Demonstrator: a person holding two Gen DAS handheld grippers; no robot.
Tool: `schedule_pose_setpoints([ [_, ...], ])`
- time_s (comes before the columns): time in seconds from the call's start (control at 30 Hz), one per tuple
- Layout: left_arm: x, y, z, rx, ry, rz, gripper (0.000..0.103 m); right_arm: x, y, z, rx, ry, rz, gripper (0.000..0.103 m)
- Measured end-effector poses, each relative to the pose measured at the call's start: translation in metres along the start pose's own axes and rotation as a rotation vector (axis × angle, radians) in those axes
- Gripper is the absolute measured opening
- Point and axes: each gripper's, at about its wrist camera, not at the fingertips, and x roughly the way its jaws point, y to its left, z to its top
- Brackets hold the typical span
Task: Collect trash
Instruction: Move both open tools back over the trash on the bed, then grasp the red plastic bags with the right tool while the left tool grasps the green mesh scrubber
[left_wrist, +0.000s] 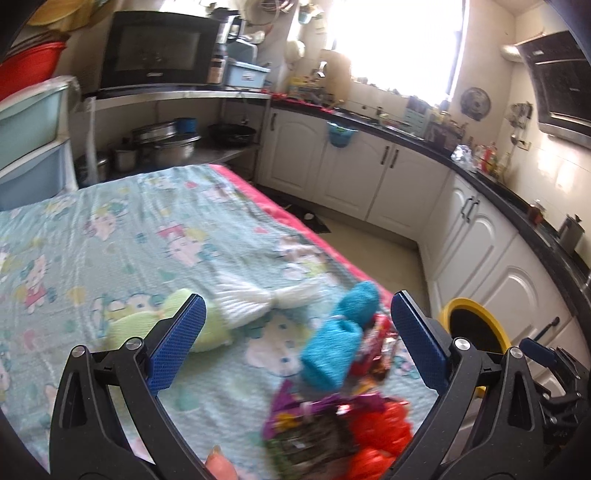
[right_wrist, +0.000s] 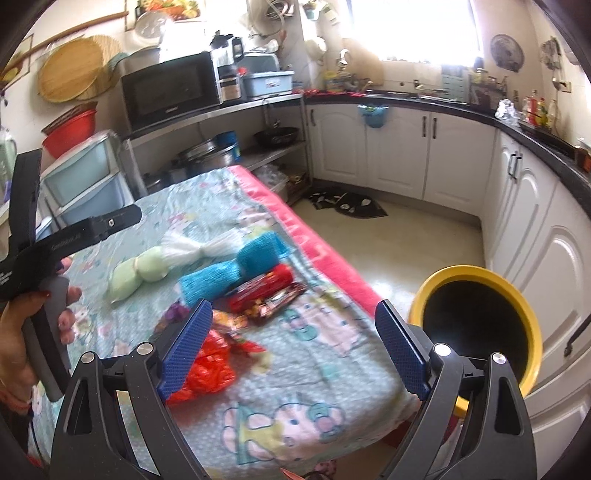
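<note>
Several snack wrappers lie on the cartoon-print cloth of the table (right_wrist: 295, 387): a red wrapper (right_wrist: 264, 286), a dark one (right_wrist: 279, 299), a crumpled orange-red bag (right_wrist: 208, 365) and a purple wrapper (left_wrist: 295, 410). A yellow-rimmed black bin (right_wrist: 480, 325) stands on the floor right of the table; it also shows in the left wrist view (left_wrist: 476, 325). My left gripper (left_wrist: 297, 343) is open above the wrappers. My right gripper (right_wrist: 293, 347) is open and empty above the table's near right part.
Rolled cloths lie behind the wrappers: blue (right_wrist: 236, 269), pale green (right_wrist: 138, 277), white (right_wrist: 195, 249). The table's pink edge (right_wrist: 317, 254) borders the floor. White cabinets (right_wrist: 535, 236) curve round the right. A shelf with a microwave (right_wrist: 170, 92) and pots stands behind.
</note>
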Motion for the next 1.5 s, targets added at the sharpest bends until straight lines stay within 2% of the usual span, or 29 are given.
schedule_pose_setpoints([
  [0.33, -0.006, 0.062, -0.019, -0.063, 0.031, 0.097, 0.092, 0.026, 0.040, -0.020, -0.027, 0.087, 0.085, 0.087],
  [0.53, 0.003, 0.087, -0.031, -0.054, 0.076, 0.112, 0.092, 0.042, 0.062, -0.030, -0.057, 0.141, 0.113, 0.087],
  [0.97, 0.059, 0.113, -0.036, 0.204, 0.220, 0.072, 0.092, 0.070, 0.069, -0.040, -0.023, 0.231, 0.117, 0.087],
  [1.1, 0.076, 0.118, -0.035, 0.221, 0.248, 0.037, 0.092, 0.079, 0.067, -0.043, 0.015, 0.266, 0.130, 0.087],
  [1.13, 0.079, 0.120, -0.035, 0.222, 0.250, 0.032, 0.092, 0.080, 0.067, -0.044, 0.021, 0.273, 0.132, 0.085],
  [1.27, 0.084, 0.128, -0.034, 0.195, 0.263, -0.001, 0.091, 0.083, 0.068, -0.046, 0.031, 0.297, 0.176, 0.060],
  [1.33, 0.084, 0.132, -0.034, 0.184, 0.261, -0.002, 0.080, 0.080, 0.071, -0.046, 0.013, 0.293, 0.189, 0.052],
  [1.37, 0.084, 0.133, -0.034, 0.183, 0.263, 0.006, 0.069, 0.078, 0.072, -0.047, 0.002, 0.288, 0.189, 0.048],
  [1.5, 0.081, 0.141, -0.035, 0.155, 0.259, -0.019, 0.064, 0.070, 0.075, -0.048, -0.027, 0.276, 0.193, 0.040],
])
